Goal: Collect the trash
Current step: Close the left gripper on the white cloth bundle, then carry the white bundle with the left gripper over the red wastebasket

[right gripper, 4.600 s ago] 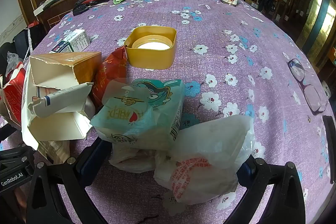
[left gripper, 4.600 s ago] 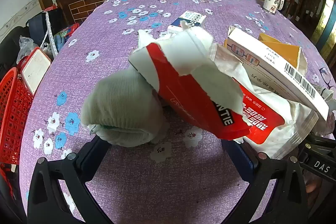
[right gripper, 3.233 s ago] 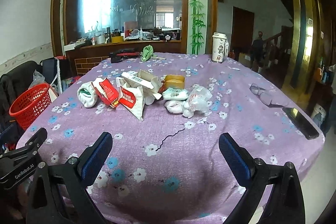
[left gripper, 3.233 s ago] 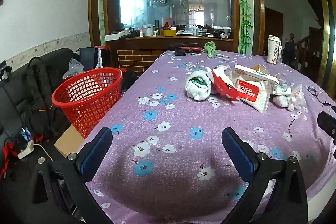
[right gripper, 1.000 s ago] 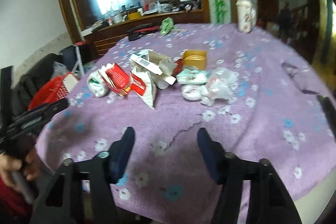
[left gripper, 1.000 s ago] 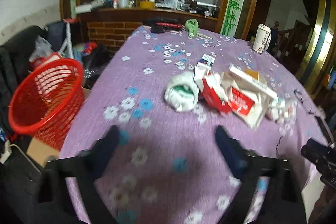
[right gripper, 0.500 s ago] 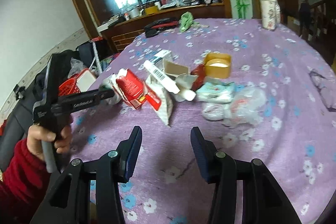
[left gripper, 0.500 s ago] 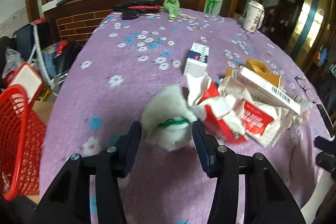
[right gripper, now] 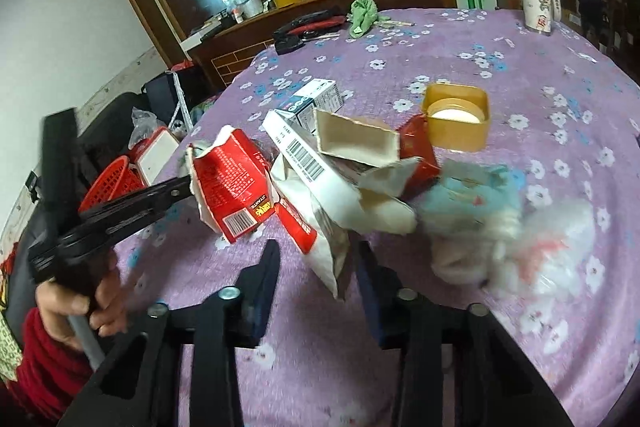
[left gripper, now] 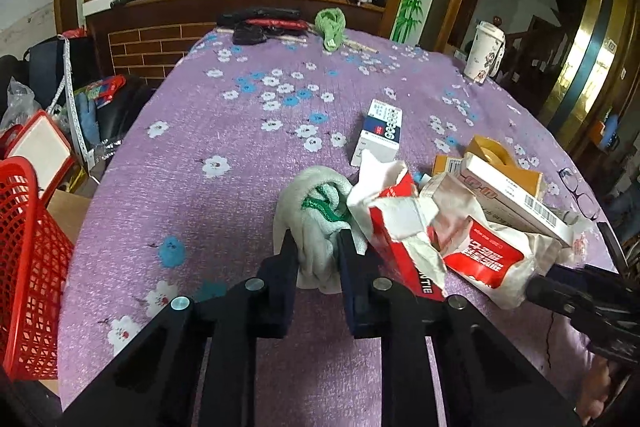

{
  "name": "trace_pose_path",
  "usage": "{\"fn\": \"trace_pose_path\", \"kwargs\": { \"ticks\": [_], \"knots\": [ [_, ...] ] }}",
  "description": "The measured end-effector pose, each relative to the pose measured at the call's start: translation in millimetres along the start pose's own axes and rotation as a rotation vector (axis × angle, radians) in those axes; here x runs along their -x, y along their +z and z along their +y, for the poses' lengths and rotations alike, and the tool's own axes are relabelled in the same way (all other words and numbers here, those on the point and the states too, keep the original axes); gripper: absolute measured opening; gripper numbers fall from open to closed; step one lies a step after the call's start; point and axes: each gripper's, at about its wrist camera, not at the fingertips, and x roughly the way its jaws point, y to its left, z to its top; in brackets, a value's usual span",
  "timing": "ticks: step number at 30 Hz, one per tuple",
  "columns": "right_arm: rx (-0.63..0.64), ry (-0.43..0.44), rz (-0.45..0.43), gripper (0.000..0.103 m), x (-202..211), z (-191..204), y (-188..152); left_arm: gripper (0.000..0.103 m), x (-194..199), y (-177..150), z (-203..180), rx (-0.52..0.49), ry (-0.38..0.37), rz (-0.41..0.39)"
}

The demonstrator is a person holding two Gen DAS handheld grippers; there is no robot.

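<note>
On the purple flowered table lies a heap of trash. My left gripper (left gripper: 318, 251) is shut on a white wad (left gripper: 310, 203) with a green band, at the heap's left end. Beside it lie a torn red-and-white carton (left gripper: 394, 227), a white pouch (left gripper: 492, 255) with a red label and a barcoded white box (left gripper: 516, 195). In the right wrist view my right gripper (right gripper: 316, 265) is closing, with the pouch's lower corner (right gripper: 330, 255) between its jaws but not pressed. The left gripper (right gripper: 176, 189) reaches in behind the carton (right gripper: 232, 183).
A red basket (left gripper: 28, 267) stands on the floor off the table's left edge. A yellow lid (right gripper: 458, 117), a small blue-and-white box (left gripper: 380, 131), a pale blue packet (right gripper: 476, 203) and a clear bag (right gripper: 556, 255) lie nearby. A paper cup (left gripper: 486, 51), green cloth (left gripper: 330, 23) and glasses (left gripper: 580, 191) lie farther off.
Both grippers came in low to the heap. The left jaws closed on the white wad. The right jaws narrowed around the pouch's corner.
</note>
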Motion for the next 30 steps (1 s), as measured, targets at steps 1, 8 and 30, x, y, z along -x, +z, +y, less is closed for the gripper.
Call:
{"fn": "trace_pose_path", "kwargs": {
  "ticks": [1, 8, 30],
  "knots": [
    [0.004, -0.005, 0.006, 0.016, -3, 1, 0, 0.018, 4, -2, 0, 0.003, 0.004, -0.007],
    [0.039, -0.008, -0.057, 0.003, 16, 15, -20, 0.018, 37, -20, 4, 0.030, -0.013, -0.064],
    [-0.005, 0.061, -0.142, 0.003, 65, 17, -39, 0.018, 88, -41, -6, 0.009, 0.019, -0.176]
  ]
}}
